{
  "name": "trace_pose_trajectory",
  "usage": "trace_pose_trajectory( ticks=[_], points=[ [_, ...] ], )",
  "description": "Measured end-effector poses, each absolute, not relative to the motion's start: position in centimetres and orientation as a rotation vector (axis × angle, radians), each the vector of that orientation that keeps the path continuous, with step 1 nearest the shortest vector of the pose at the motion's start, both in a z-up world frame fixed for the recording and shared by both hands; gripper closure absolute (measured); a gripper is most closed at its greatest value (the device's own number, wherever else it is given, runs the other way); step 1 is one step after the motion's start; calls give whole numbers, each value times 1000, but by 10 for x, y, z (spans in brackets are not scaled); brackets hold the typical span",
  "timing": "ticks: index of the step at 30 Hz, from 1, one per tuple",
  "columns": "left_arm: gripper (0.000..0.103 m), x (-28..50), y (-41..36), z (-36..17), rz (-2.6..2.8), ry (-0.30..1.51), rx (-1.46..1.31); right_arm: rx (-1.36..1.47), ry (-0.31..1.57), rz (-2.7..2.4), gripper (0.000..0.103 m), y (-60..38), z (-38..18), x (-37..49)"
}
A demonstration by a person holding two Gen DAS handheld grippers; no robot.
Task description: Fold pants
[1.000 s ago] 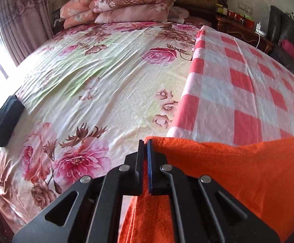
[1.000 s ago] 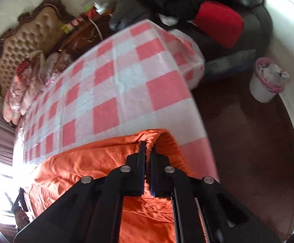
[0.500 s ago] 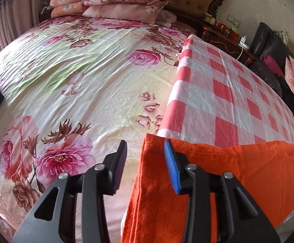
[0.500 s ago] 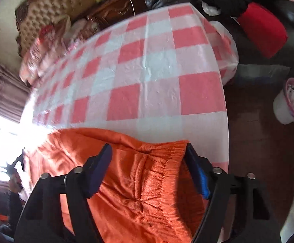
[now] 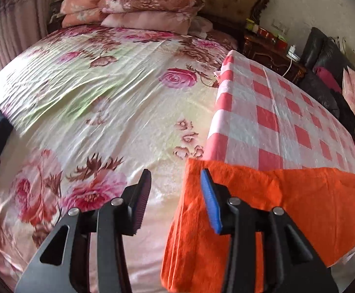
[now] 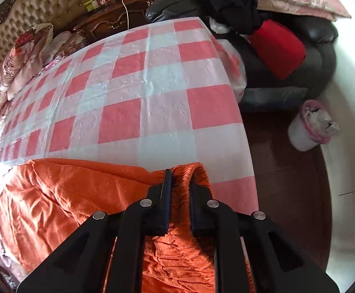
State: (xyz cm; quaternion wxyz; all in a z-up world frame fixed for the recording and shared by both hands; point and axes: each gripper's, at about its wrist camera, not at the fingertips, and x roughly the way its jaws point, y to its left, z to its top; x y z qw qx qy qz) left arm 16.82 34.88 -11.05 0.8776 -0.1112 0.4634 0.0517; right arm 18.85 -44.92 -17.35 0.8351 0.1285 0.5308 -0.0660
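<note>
Bedroom scene: floral bedspread [image 5: 99, 102] w/ red-white checked cloth [image 6: 153, 92] laid over one side. Orange pants [image 5: 287, 195] lay folded at near edge of checked cloth, partly hanging over bed edge. L gripper [image 5: 175, 195] had jaws spread wide, straddling pants' corner, holding nothing. R gripper [image 6: 180, 183] had jaws nearly together, pinching bunched waistband [image 6: 184, 171]. White bin [image 6: 309, 127] stood on floor beside bed.

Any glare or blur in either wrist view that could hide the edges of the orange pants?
Left wrist view: window glare whitens the far left edge only; the orange pants look sharp, the floral bedspread slightly smeared. Right wrist view: blown-out glare at mid-left washes out the pants' left end; the checkered cloth shows mild sheen; fisheye bends the edges.
</note>
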Motion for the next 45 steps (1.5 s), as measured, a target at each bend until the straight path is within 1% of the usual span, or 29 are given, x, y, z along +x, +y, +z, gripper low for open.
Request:
trace_pose_trajectory(
  ticks=[5, 7, 8, 9, 10, 12, 13, 14, 15, 16, 17, 19, 21, 22, 25, 26, 29, 30, 32, 34, 37, 45],
  points=[
    [63, 100, 349, -128, 85, 987, -301, 265, 1120, -169, 90, -447, -175, 190],
    [66, 84, 340, -141, 77, 1007, -304, 258, 1119, -180, 90, -445, -175, 190],
    [69, 80, 335, -148, 76, 1023, -297, 252, 1120, -185, 90, -444, -174, 190],
    [74, 78, 332, -157, 76, 1046, -295, 247, 1121, -191, 89, -444, -173, 191],
    [75, 77, 331, -162, 78, 1054, -304, 243, 1118, -194, 89, -443, -172, 191],
    [90, 75, 329, -163, 58, 1035, -340, 257, 1068, -188, 88, -446, -156, 183],
    [94, 76, 326, -160, 70, 1030, -322, 288, 1040, -178, 86, -450, -146, 176],
    [97, 77, 323, -157, 81, 1026, -292, 351, 983, -175, 70, -459, -128, 160],
    [97, 78, 320, -153, 94, 1022, -262, 375, 942, -203, 54, -465, -117, 147],
    [97, 79, 319, -150, 103, 1019, -246, 402, 889, -266, 18, -474, -103, 126],
    [97, 79, 317, -147, 116, 1011, -223, 431, 872, -304, 13, -483, -95, 107],
    [97, 83, 313, -141, 123, 998, -197, 546, 912, -284, 18, -499, -96, 72],
    [97, 88, 309, -139, 139, 999, -163, 643, 952, -241, 27, -508, -107, 40],
    [97, 92, 308, -137, 138, 992, -163, 647, 974, -248, 31, -510, -112, 29],
    [97, 102, 309, -132, 138, 984, -191, 653, 1017, -277, 36, -513, -132, 2],
    [97, 105, 310, -133, 137, 986, -199, 653, 1037, -287, 41, -513, -139, -1],
    [97, 110, 310, -134, 148, 989, -211, 572, 1130, -302, 50, -504, -163, -3],
    [97, 111, 311, -134, 148, 990, -223, 559, 1138, -299, 51, -501, -168, -2],
    [97, 110, 313, -135, 147, 994, -234, 537, 1155, -273, 58, -496, -174, 3],
    [97, 110, 313, -135, 145, 991, -235, 486, 1164, -244, 60, -485, -176, 15],
    [97, 110, 313, -133, 143, 983, -232, 470, 1139, -203, 60, -478, -169, 30],
    [97, 109, 311, -132, 141, 977, -231, 535, 1146, -162, 61, -482, -178, 60]
  ],
)
